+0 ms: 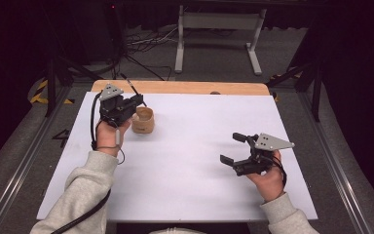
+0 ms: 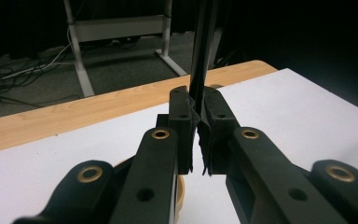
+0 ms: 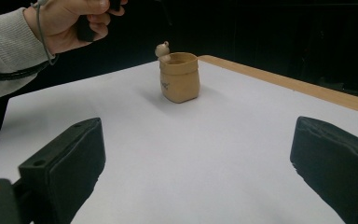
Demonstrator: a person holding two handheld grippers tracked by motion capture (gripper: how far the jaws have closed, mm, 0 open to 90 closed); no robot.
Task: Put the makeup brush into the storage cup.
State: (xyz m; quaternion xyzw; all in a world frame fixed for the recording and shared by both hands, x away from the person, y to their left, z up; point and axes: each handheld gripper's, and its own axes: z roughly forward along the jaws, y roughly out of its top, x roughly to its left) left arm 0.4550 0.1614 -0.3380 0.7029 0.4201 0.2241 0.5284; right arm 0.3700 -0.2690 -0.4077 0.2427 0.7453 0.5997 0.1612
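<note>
In the high view the left gripper (image 1: 135, 101) is held above the far left part of the white table (image 1: 185, 161), just beside a small tan pot (image 1: 142, 120), and a thin black stick (image 1: 130, 85) slants away from its tip toward the wooden far edge. The left gripper view shows what that view leaves unclear: the jaws are pressed together on the black stick (image 2: 204, 51), which rises straight up between the pads, with the pot's rim (image 2: 179, 189) just below them. In the high view the right gripper (image 1: 233, 148) rests low over the table's right side, well apart from the pot, its jaws spread wide with nothing between them. The right gripper view adds the pot's (image 3: 179, 77) sack-like shape and a small rounded knob at its rim
</note>
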